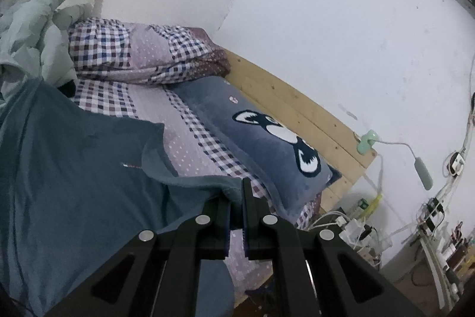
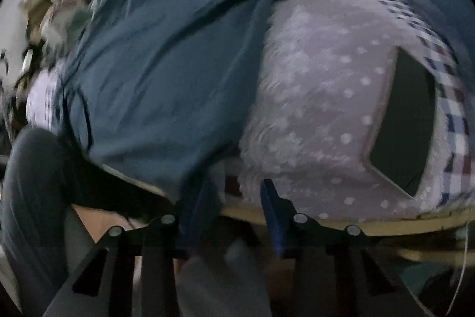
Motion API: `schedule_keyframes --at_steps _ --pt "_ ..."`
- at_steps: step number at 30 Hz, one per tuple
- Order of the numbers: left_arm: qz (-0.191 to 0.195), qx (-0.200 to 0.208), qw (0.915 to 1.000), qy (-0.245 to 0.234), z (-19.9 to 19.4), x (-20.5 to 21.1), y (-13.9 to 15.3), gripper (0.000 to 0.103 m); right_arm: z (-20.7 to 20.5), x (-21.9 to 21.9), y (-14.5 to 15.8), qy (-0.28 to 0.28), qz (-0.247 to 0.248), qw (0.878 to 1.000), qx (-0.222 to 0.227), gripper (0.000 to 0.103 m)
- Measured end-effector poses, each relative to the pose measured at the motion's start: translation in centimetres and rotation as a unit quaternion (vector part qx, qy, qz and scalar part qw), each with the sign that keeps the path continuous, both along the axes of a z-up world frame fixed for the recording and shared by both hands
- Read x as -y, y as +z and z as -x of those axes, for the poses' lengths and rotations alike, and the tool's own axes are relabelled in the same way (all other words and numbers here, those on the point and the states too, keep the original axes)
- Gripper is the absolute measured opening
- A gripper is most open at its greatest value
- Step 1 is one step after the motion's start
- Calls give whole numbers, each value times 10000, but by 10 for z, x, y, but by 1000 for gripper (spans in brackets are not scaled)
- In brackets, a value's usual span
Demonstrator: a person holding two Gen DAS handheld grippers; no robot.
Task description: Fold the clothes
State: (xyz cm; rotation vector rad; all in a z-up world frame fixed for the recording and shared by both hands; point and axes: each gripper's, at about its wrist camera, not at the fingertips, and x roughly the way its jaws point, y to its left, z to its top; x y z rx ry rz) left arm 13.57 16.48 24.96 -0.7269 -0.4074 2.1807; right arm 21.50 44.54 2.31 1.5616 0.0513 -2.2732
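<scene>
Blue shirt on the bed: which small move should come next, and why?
Probably close the right gripper on the near edge of the blue shirt. The left gripper already pinches another edge, while the right jaws stand apart at the hem, which is blurred.

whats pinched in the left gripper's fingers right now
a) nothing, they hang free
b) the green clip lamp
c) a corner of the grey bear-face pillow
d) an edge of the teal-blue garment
d: in the left wrist view the left gripper has its fingers closed on a folded edge of the teal-blue garment, while the bear-face pillow lies apart on the bed beyond it.
</scene>
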Motion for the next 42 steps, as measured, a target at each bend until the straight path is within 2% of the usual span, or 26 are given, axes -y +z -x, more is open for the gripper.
schedule_keyframes --at_steps 9,11,12,13,18,22,27,31,34,35,40,42 --pt "-16 -108 9995 294 12 20 16 5 11 39 -20 884 -392 9946 379 40" --pt "-46 -87 9993 372 16 25 17 5 14 47 -24 1027 -570 9923 383 36" --pt "-56 -84 9991 404 17 27 18 5 16 50 -28 1055 -727 9909 401 21" --pt "-59 -91 9990 429 18 30 20 5 18 52 -32 1081 -880 9894 420 2" --pt "-83 -136 9983 555 23 42 32 5 18 48 -31 980 -1247 9862 464 2" --pt "-185 -202 9976 643 28 52 46 5 11 26 -28 792 -1454 9831 778 1" --pt "-87 -386 9969 675 33 62 66 5 5 -3 -26 466 -1838 9758 1089 2" --pt "53 -524 9961 709 40 68 81 5 14 -27 10 -14 -1725 9824 714 4" --pt "192 -534 9958 716 51 70 89 5 34 -29 48 -223 -1462 9889 114 6" --pt "225 -533 9958 711 56 70 92 5 42 -27 59 -257 -1379 9901 -102 9" --pt "379 -614 9952 668 78 69 108 5 95 -12 94 -262 -943 9897 -1048 41" --pt "436 -687 9947 633 86 67 115 5 124 -1 101 -206 -768 9871 -1391 45"
